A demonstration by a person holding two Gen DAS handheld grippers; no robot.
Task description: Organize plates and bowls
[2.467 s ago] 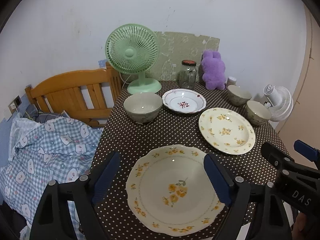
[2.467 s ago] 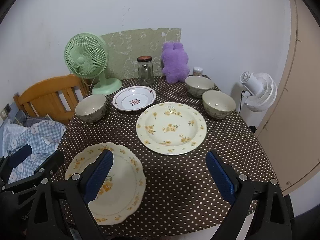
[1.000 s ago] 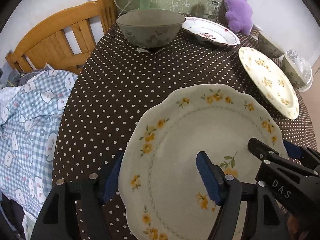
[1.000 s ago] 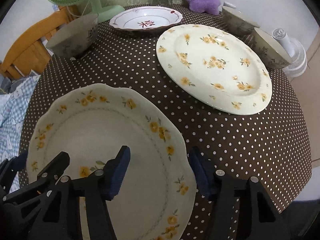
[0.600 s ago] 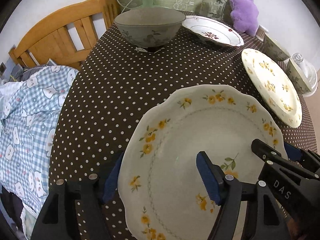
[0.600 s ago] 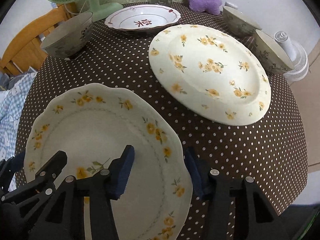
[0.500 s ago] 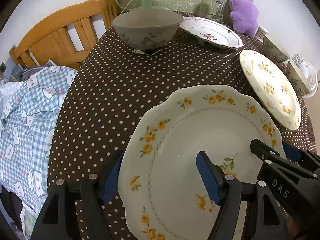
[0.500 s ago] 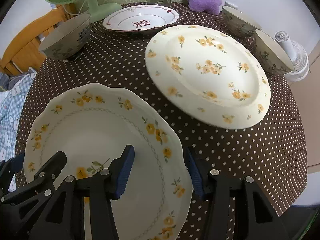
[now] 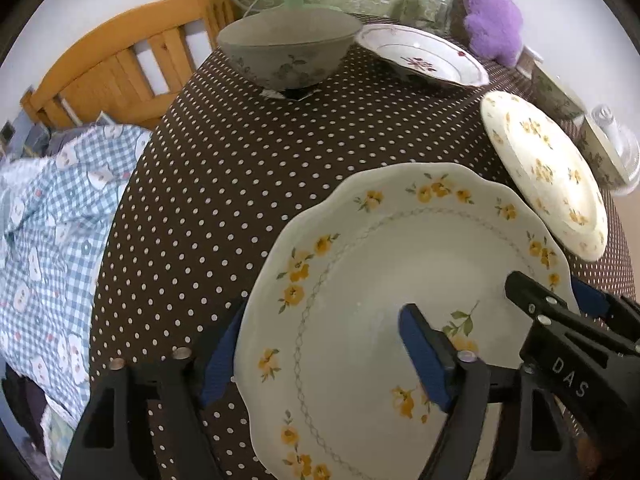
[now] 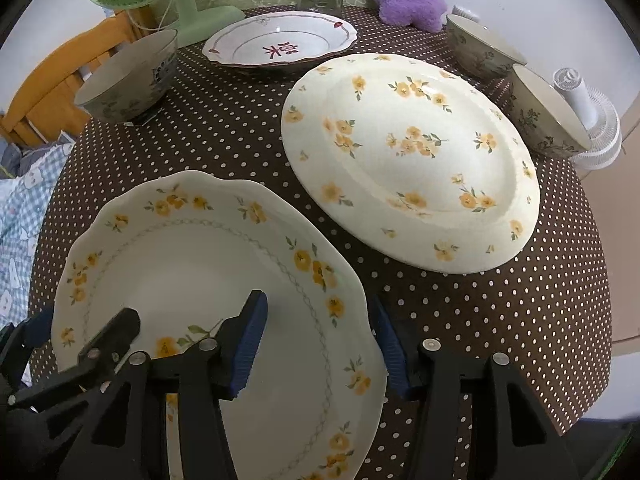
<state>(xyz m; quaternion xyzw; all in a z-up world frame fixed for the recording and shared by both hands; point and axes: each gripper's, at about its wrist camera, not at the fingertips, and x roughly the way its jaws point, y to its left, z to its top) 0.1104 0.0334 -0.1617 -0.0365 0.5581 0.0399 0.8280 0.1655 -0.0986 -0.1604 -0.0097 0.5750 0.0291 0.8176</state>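
I have both claws on the scalloped plate [image 10: 192, 280], the near one with yellow flowers round its rim. My right claw [image 10: 316, 344] straddles its right edge: one blue pad sits over the plate's face and the other outside the rim, jaws part open with a gap each side, so I judge it is not pinching yet. My left claw [image 9: 320, 352] does the same on the left edge, one pad inside over the well and one just outside the rim, also part open. Whether the plate is lifted or resting on the dotted tablecloth [image 9: 224, 168] I cannot tell.

Ahead of my right claw and slightly to its right lies the round flowered plate [image 10: 412, 160], the likely stacking spot, close to the scalloped one but apart from it. Beyond that sits the red-trimmed dish [image 10: 280, 46]; a grey bowl [image 10: 128, 80] is ahead to the left, and two more bowls [image 10: 516, 80] stand far right by the table edge.

The risk here: glazed rim, narrow pads. If I close unevenly the plate may tilt or slip out. Swinging it right too low could clip the round plate's rim, and a wide swing could nudge those edge bowls.
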